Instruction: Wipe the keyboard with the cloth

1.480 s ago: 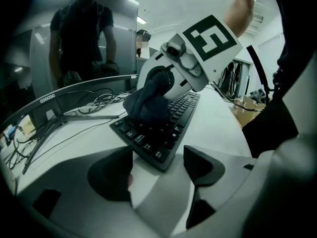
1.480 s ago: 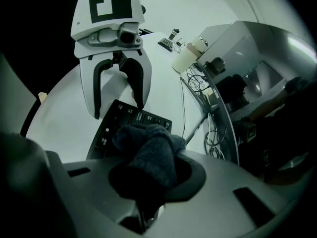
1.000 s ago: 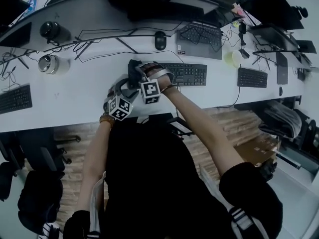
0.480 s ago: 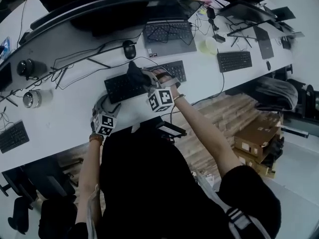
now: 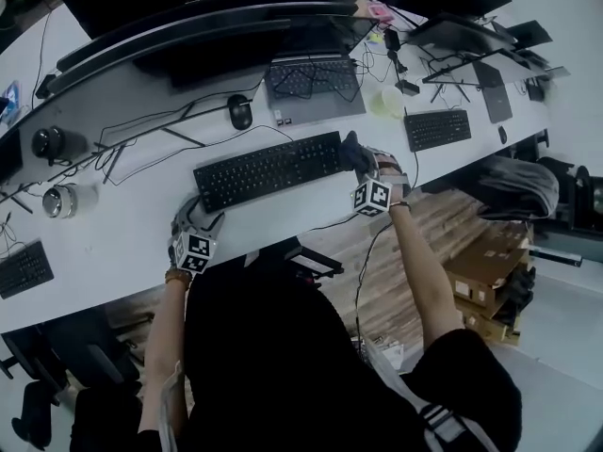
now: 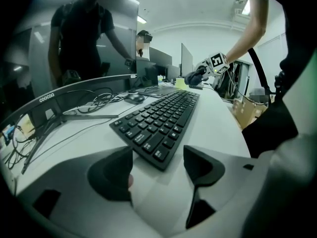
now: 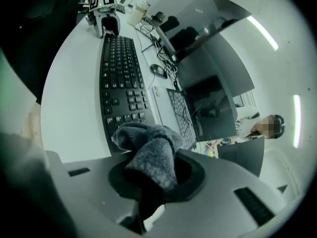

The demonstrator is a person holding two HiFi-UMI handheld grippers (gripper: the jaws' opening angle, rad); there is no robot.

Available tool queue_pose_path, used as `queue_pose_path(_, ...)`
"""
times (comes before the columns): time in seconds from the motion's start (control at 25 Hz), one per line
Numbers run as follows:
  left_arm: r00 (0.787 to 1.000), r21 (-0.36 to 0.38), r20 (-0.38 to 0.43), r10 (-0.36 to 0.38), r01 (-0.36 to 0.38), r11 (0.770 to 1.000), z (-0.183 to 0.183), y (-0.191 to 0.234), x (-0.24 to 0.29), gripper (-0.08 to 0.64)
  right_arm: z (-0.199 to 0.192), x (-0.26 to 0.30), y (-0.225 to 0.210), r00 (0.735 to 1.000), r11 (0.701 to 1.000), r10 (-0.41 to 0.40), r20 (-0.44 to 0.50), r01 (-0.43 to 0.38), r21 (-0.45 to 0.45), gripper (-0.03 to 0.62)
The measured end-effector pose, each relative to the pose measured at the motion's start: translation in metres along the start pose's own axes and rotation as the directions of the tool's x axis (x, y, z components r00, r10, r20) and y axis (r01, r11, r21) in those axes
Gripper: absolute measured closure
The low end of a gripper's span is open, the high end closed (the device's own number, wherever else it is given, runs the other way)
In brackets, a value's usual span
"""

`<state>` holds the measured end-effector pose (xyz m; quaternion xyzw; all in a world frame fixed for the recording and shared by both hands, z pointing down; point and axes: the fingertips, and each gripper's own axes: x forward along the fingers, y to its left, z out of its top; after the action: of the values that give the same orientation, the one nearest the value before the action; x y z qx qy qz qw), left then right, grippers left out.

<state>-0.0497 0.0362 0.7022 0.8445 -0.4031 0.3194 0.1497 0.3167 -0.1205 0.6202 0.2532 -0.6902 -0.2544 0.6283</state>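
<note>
The keyboard [image 5: 268, 169] is black and long. It lies flat on the white desk [image 5: 113, 234], w/ a mouse [image 5: 240, 111] behind it.

The cloth [image 7: 151, 155] is grey and fluffy. The right gripper [image 7: 153, 182] has it pinched tight btw its jaws, and it's bunched in a lump that pokes out in front. In the head view the lump sits at the right end of the keyboard. It looks like it touches the end keys, but that bit is too small to be sure.

The left gripper [image 6: 158, 170] is at the other end, by the front left corner. Its jaws are apart w/ nothing btw them. The keyboard corner is just ahead of them, not inside.

The cloth is soft and light, so it'll fold and squash. A good hold is the middle of the bunch, as now, w/ lots poking out to rub with.

The keyboard is stiff and prob. light. I think it can slide on the smooth desk if it's pushed from the side. The keys wobble and could pop off, so press gently. The best place to steady it is the front edge or the corner by the left gripper, not the keys.
</note>
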Motion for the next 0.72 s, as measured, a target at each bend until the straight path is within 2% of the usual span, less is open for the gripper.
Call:
queue_pose_path(0.2,1.0,0.001,0.001,0.001,-0.001,1.0,0.002,-0.002,0.001,0.245,-0.024,0.018,0.013,0.996,0.997,0.043,-0.074,-0.047,-0.061,0.549)
queue_pose_path(0.36,1.0,-0.001,0.002,-0.004,0.004,1.0,0.002,-0.002,0.001,0.245,-0.014,0.034,0.035,0.992,0.993,0.094,-0.08,-0.099,-0.066,0.549)
queue_pose_path(0.56,1.0,-0.007,0.0,-0.003,0.003,1.0,0.001,-0.001,0.001,0.245,-0.001,0.04,0.04,0.992,0.995,0.089,-0.084,-0.092,-0.031,0.551)
queue_pose_path(0.72,1.0,-0.004,0.0,0.001,-0.001,1.0,0.001,0.001,0.002,0.245,0.006,0.041,0.045,0.993,0.994,0.093,-0.079,-0.097,-0.049,0.554)
